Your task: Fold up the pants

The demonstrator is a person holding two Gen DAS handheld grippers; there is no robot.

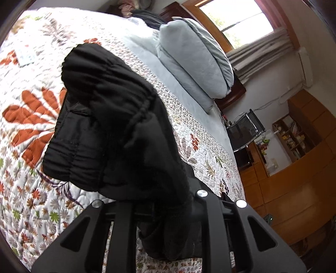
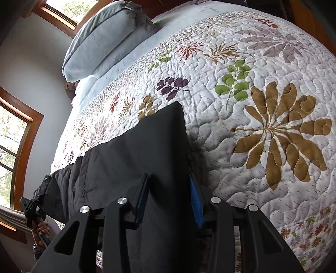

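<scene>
Bright, soft daylight from blown-out windows (image 1: 241, 19). Strong fisheye curving and dark vignetted corners in both views. Slight motion blur across the quilt (image 1: 31, 117) in the left view. Black pants (image 1: 109, 130) underexposed, folds barely readable.

Setting: a bedroom in a home. Evidence was a bed under a white quilted floral bedspread (image 2: 241, 117), pale blue-grey stacked pillows (image 1: 195, 63), wood-framed windows (image 2: 19, 134) with grey curtains (image 1: 260, 48), orange-brown wooden cabinets (image 1: 294, 189) and an open wooden shelf of small items (image 1: 294, 136).
</scene>
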